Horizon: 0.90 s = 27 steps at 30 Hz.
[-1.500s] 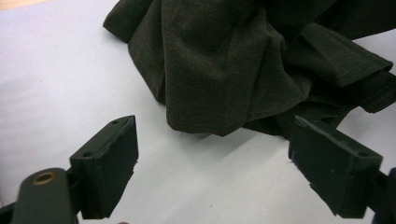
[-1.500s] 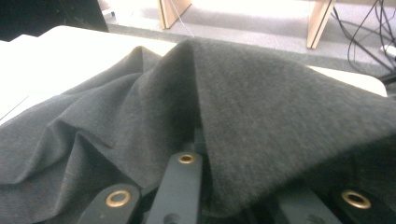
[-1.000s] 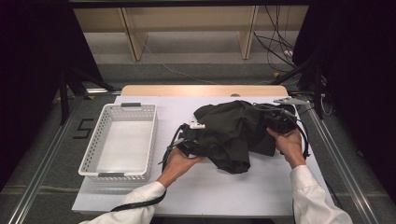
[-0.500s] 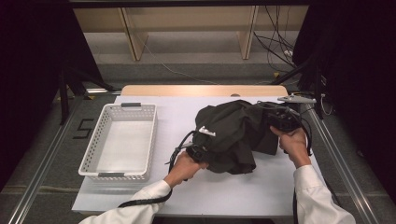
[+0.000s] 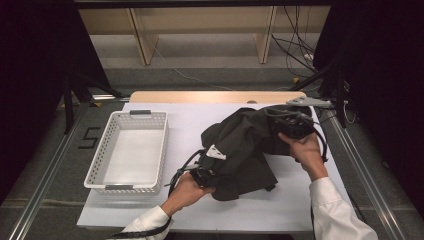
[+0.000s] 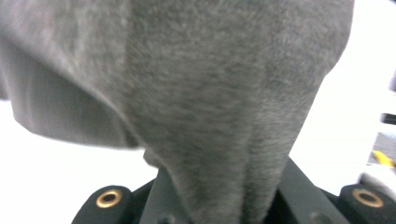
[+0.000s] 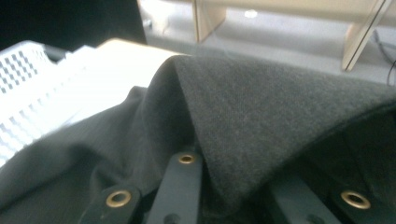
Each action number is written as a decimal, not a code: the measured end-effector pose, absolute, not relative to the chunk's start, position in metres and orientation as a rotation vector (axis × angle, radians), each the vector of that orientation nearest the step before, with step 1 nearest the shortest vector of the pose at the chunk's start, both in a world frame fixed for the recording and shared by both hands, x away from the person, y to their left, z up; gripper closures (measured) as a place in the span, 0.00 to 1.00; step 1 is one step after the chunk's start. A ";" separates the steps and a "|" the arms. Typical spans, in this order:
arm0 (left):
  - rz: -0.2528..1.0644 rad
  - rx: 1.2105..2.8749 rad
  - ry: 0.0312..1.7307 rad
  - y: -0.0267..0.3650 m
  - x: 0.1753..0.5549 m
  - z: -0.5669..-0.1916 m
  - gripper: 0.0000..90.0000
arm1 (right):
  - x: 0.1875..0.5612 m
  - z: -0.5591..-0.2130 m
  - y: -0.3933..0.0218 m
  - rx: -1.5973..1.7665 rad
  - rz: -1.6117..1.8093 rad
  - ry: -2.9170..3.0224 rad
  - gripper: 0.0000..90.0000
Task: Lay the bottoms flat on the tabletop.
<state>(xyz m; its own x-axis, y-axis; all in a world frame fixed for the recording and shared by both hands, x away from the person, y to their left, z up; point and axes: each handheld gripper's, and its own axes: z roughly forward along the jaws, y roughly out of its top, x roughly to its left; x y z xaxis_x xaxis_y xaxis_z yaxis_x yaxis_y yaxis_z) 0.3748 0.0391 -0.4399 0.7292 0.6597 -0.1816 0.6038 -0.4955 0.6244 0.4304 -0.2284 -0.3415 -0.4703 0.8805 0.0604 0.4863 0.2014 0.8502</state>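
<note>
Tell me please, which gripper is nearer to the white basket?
Left. The left gripper, shut on the dark garment, sits just right of the white basket. The right gripper grips the garment's far edge, well across the table.

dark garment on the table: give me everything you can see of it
The dark garment is a dark grey, soft knit-looking piece, crumpled and folded over itself on the white table top, right of the white basket and apart from it. A small white label shows near its left edge. The left gripper pinches its near-left edge; in the left gripper view the cloth runs down between the jaws. The right gripper clamps a fold at its far-right side, lifting it into a ridge.
</note>
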 end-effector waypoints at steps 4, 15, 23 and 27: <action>0.151 2.267 1.015 0.051 0.380 -0.445 0.72 | 0.437 -0.361 -0.211 1.260 1.150 2.106 0.96; 0.319 2.070 0.982 0.074 0.378 -0.371 0.28 | 0.436 -0.363 -0.206 1.251 1.148 2.121 0.96; 0.331 2.050 0.927 0.034 0.399 -0.363 0.23 | 0.434 -0.364 -0.202 1.240 1.141 2.143 0.96; 0.365 2.064 0.949 0.010 0.427 -0.369 0.19 | 0.434 -0.365 -0.200 1.226 1.143 2.161 0.96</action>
